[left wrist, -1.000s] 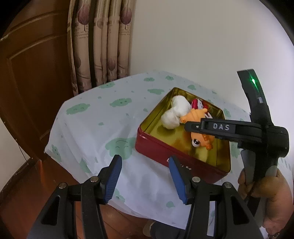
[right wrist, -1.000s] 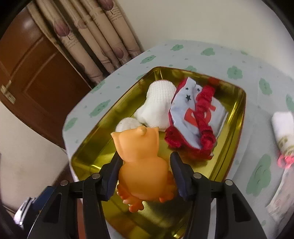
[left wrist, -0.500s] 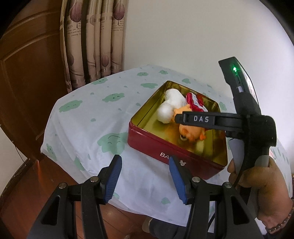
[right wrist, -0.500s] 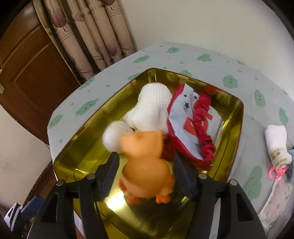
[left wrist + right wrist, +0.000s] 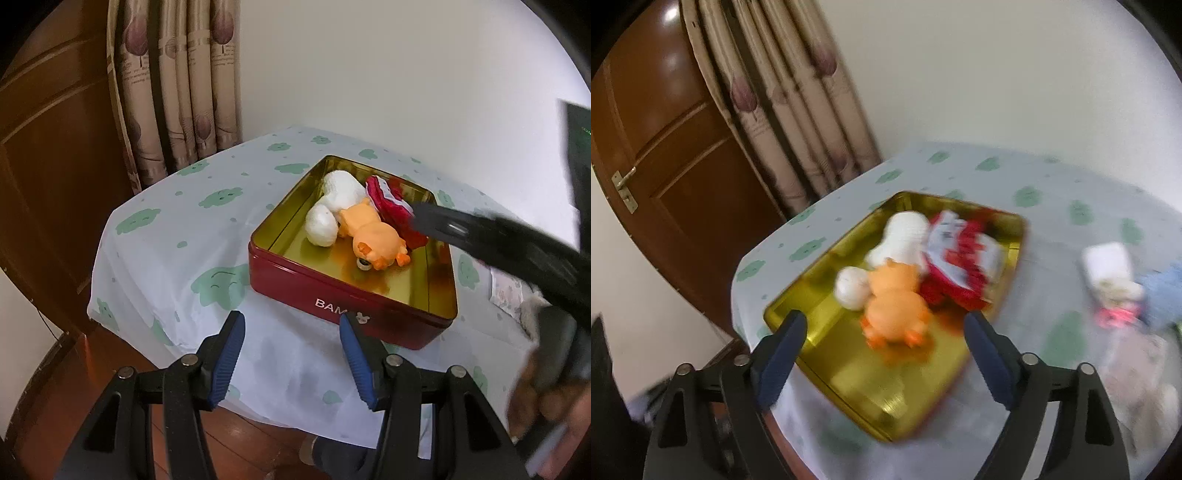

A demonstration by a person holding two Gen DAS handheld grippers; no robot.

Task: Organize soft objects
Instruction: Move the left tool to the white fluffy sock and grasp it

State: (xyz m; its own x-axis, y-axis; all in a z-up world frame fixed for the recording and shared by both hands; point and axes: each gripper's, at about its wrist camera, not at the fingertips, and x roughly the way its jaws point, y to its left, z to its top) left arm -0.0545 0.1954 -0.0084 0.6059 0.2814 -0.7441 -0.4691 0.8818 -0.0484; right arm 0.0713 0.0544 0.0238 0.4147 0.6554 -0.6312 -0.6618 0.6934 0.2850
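1. in the left wrist view, near the bottom edge, the left gripper (image 5: pixel 291 349) hovers off the near side of the table (image 5: pixel 166 236) with its blue pads spread and nothing between them, probably parked clear so the other hand can work. just beyond it sits the red tin (image 5: pixel 332 291), gold inside; it holds the orange toy (image 5: pixel 376 240) lying on its side, a white sock (image 5: pixel 334 206) to its left and touching it, and a red and white garment (image 5: pixel 391 201) at the far right. a blurred black tool reaches over the tin's right side.

2. in the right wrist view, at the bottom, the right gripper (image 5: pixel 884 349) stands wide apart and pinches nothing; the orange toy (image 5: pixel 894 302) rests loose in the tin (image 5: pixel 849 369), which suggests a drop already made. the view is blurred. on the cloth to the right, outside the tin, lie a white rolled sock (image 5: pixel 1106 264) and a blue soft item (image 5: pixel 1161 291), likely next to be packed.
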